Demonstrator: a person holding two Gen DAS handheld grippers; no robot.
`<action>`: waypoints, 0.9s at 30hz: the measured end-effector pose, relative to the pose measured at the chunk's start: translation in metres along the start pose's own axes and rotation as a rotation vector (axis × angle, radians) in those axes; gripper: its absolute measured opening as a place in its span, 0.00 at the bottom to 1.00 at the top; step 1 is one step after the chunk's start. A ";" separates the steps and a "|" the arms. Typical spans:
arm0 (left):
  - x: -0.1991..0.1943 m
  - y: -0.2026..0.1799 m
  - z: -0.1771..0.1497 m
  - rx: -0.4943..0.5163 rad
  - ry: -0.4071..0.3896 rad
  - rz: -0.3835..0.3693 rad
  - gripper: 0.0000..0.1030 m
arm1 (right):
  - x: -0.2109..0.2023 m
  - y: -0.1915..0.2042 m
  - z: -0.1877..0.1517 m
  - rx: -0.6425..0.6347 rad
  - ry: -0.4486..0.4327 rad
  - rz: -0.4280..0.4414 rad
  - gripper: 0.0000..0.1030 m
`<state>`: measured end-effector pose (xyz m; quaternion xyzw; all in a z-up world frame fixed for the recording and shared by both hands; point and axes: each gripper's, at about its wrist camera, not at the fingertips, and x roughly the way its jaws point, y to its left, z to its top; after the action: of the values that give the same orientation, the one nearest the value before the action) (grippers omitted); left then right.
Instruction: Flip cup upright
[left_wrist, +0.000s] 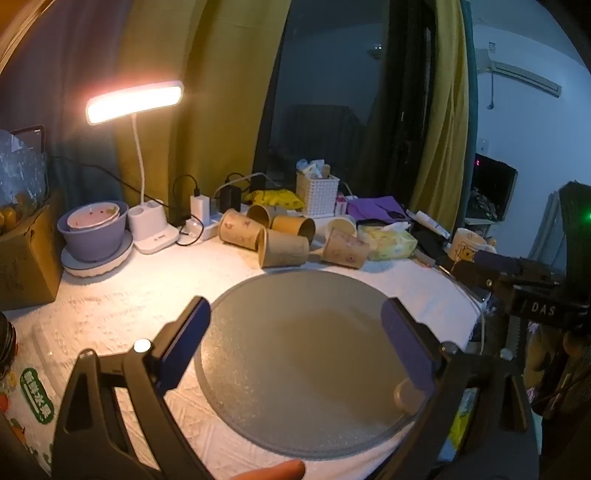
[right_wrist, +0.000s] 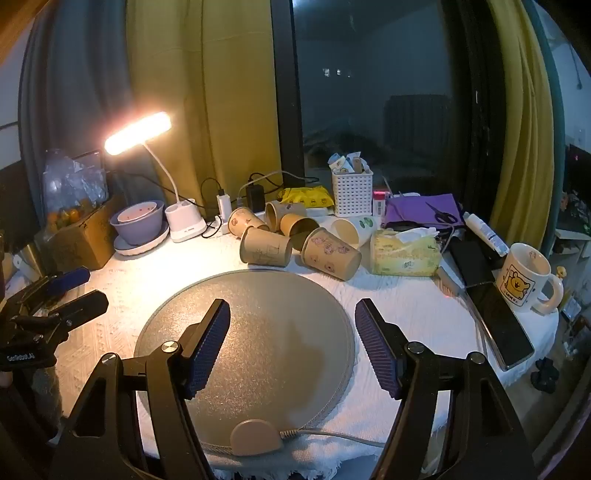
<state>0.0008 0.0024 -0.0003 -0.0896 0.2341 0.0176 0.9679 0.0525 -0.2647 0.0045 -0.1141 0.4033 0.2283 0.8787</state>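
Note:
Several paper cups lie on their sides in a cluster behind a round grey mat (left_wrist: 303, 332) (right_wrist: 258, 325). The nearest ones are a plain brown cup (left_wrist: 282, 248) (right_wrist: 264, 246) and a printed cup (left_wrist: 345, 248) (right_wrist: 330, 254). My left gripper (left_wrist: 299, 343) is open and empty, hovering over the mat. My right gripper (right_wrist: 291, 343) is open and empty over the mat too. The left gripper shows at the left edge of the right wrist view (right_wrist: 62, 295); the right gripper shows at the right edge of the left wrist view (left_wrist: 517, 280).
A lit desk lamp (right_wrist: 138, 133), purple bowls on a plate (right_wrist: 138, 221), a charger strip, a white basket (right_wrist: 351, 192), a tissue pack (right_wrist: 404, 254), a phone (right_wrist: 502, 321) and an upright mug (right_wrist: 526, 277) ring the table. A cardboard box (right_wrist: 81, 240) stands at left.

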 end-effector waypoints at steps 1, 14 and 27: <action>0.001 0.001 0.000 -0.004 0.003 -0.002 0.92 | 0.000 0.000 0.000 0.001 0.017 0.001 0.71; -0.001 -0.002 0.001 0.019 -0.006 0.007 0.92 | -0.001 0.001 0.001 0.000 0.009 0.002 0.71; -0.002 -0.003 0.000 -0.003 -0.004 -0.039 0.92 | 0.002 0.003 0.001 -0.001 0.009 -0.001 0.71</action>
<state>-0.0010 -0.0005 0.0013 -0.0957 0.2305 -0.0009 0.9683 0.0532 -0.2609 0.0034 -0.1157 0.4071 0.2277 0.8769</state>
